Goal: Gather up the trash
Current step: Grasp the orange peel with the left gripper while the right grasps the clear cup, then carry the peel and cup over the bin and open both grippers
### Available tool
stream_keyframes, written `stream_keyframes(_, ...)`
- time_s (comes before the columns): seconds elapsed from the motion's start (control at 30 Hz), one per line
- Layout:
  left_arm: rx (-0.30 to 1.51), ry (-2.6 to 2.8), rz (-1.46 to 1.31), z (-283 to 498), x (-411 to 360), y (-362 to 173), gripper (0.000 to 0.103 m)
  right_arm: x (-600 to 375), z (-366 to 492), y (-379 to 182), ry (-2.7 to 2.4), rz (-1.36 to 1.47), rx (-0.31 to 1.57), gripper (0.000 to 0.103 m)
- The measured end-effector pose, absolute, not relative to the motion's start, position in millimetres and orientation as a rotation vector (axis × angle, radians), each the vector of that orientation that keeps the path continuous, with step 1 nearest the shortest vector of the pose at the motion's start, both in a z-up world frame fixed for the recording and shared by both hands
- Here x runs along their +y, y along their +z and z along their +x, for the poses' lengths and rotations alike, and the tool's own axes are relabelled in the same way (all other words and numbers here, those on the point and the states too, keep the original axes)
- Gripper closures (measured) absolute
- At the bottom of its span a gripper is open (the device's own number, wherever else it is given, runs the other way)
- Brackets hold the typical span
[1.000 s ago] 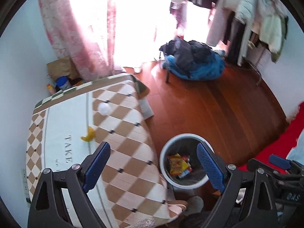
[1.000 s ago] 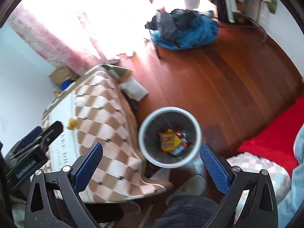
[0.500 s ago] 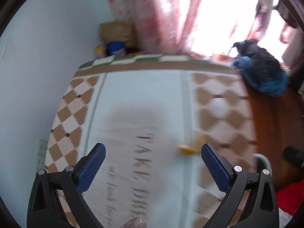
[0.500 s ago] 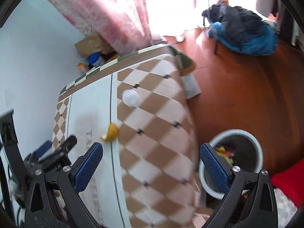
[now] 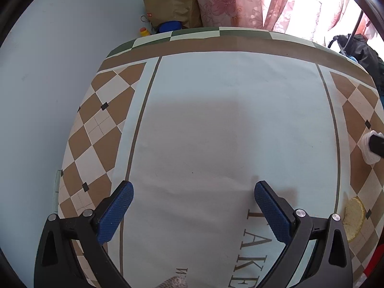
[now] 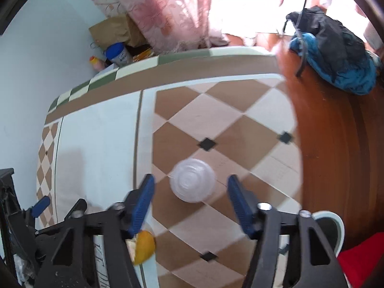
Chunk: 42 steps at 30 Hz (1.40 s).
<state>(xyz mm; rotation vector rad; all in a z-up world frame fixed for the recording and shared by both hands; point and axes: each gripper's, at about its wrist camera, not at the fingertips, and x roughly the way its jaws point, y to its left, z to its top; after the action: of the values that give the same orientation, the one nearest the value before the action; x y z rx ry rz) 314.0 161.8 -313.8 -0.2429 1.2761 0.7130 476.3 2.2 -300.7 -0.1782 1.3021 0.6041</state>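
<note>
Both grippers have swung from the bin to the table; right gripper open astride a plastic lid, left gripper open, empty; only the right view shows the bin.

Your left wrist camera looks steeply down, close over the pale middle of the tablecloth, facing the far wall. Your right wrist camera sits further right, over the checkered border, facing the curtain. Both views share the tablecloth, the white cup and the orange peel.
</note>
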Motion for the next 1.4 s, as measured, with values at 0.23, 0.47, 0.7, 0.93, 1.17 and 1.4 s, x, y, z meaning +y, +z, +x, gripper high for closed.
stream_keyframes(0.23, 1.154, 0.502, -0.17, 301.0, 113.4, -273.1, 0.001, -21.0, 464.1, -294.9, 0.6, -0.206, 1.272, 0.059)
stream_keyframes(0.47, 1.182, 0.198, -0.014, 311.8, 34.4, -275.7, 0.025, -87.7, 442.1, -295.2, 0.563, -0.131, 1.305, 0.059)
stream_keyframes(0.7, 1.221, 0.167, -0.009, 333.8, 12.3, -287.3, 0.098, -120.0, 425.2, -295.0, 0.54, -0.097, 1.305, 0.059)
stream_keyframes(0.93, 1.153, 0.204, -0.002, 316.5, 10.9, -252.3, 0.1, -141.0, 406.8, -261.6, 0.566, -0.047, 1.247, 0.06)
stream_keyframes(1.17, 1.023, 0.217, -0.03, 287.6, -17.0, -185.1, 0.1, -186.5, 377.2, -208.5, 0.591, -0.001, 1.167, 0.06)
stream_keyframes(1.4, 0.936, 0.105, -0.087, 271.5, -96.4, -138.0, 0.1, -278.6, 346.6, -171.7, 0.531, 0.05, 1.116, 0.06)
